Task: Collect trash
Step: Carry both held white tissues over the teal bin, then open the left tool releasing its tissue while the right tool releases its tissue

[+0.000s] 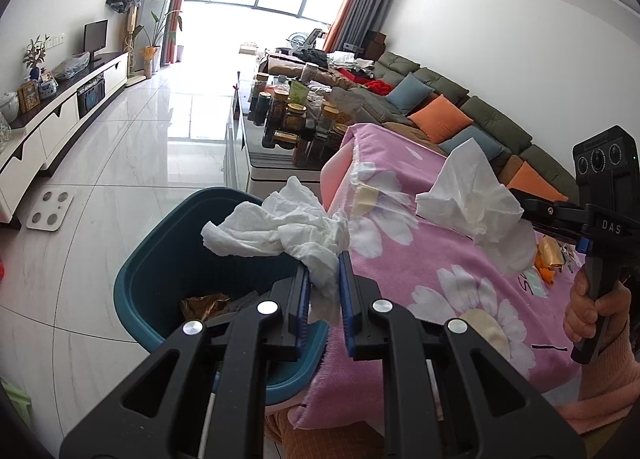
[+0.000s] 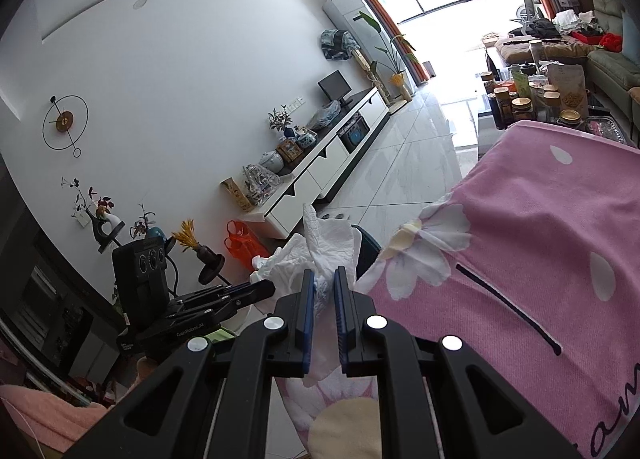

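The left gripper [image 1: 325, 259] has its 2 blue-padded fingers [image 1: 347, 291] clamped on a crumpled white tissue [image 1: 280, 229], which hangs over the open teal bin [image 1: 160, 271]. Brown scraps [image 1: 206, 305] lie inside the bin. Just beside the bin stands a surface [image 1: 440, 259] draped in a pink floral cloth. At the right, a hand [image 1: 588, 309] holds the right gripper [image 1: 524, 215], which pinches a second white tissue [image 1: 472, 191] above the cloth. Orange wrappers [image 1: 550, 259] lie on the cloth behind it.
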The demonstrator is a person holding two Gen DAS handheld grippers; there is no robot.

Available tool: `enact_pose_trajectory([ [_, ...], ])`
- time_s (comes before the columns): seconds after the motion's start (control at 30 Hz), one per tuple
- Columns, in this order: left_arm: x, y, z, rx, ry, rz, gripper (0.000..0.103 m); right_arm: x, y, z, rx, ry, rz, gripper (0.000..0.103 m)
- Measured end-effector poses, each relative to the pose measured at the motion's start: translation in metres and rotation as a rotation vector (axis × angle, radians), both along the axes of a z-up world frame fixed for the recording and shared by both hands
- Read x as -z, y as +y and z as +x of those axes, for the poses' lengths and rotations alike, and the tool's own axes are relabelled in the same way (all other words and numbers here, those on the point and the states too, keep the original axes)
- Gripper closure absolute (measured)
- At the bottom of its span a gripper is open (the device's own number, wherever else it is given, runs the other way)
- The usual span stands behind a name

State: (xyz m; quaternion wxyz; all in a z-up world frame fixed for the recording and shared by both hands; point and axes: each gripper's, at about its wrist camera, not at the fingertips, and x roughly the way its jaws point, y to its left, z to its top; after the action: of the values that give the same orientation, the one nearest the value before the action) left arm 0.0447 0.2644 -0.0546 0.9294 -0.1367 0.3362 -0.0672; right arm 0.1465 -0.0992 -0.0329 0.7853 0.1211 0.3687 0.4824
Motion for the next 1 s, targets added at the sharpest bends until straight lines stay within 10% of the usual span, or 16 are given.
enact_pose_trajectory([
  [1.0,0.052,0.034,0.034,-0.097,0.135,-0.015,0.088,0.035,0.107,0.025,-0.101,0.093,-0.089,0.093],
])
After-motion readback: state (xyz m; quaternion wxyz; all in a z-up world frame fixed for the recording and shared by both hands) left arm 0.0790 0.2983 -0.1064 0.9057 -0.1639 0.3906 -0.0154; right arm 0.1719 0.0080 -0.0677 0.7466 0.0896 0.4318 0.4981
